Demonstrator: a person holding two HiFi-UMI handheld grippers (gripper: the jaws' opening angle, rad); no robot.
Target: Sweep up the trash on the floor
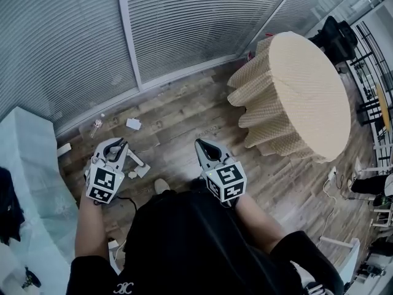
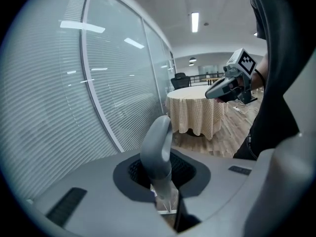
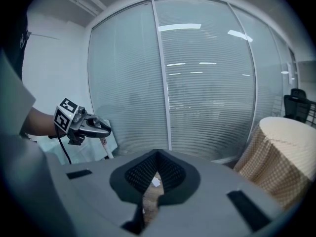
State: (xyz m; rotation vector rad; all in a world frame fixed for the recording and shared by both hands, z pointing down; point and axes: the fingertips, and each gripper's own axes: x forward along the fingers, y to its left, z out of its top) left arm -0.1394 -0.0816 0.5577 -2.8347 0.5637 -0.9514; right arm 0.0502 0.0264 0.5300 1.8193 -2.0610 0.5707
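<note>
On floor (image 1: 184,128) nr blinds (image 1: 184,23): small white trash (image 1: 133,123).

I see two hand-held grippers, the left hand-held gripper (image 1: 115,147) and the right hand-held gripper (image 1: 200,145), both low in the middle of the frame. There is one grey handle (image 2: 157,149). One round table (image 1: 307,85) stands at the upper right, and I can make out one black chair (image 1: 334,39) behind it. On the floor (image 1: 184,121), left of the middle, I count three white scraps (image 1: 133,123) for sure and one clear wrapper (image 1: 96,126). One shoe (image 1: 161,185) shows lower down.
</note>
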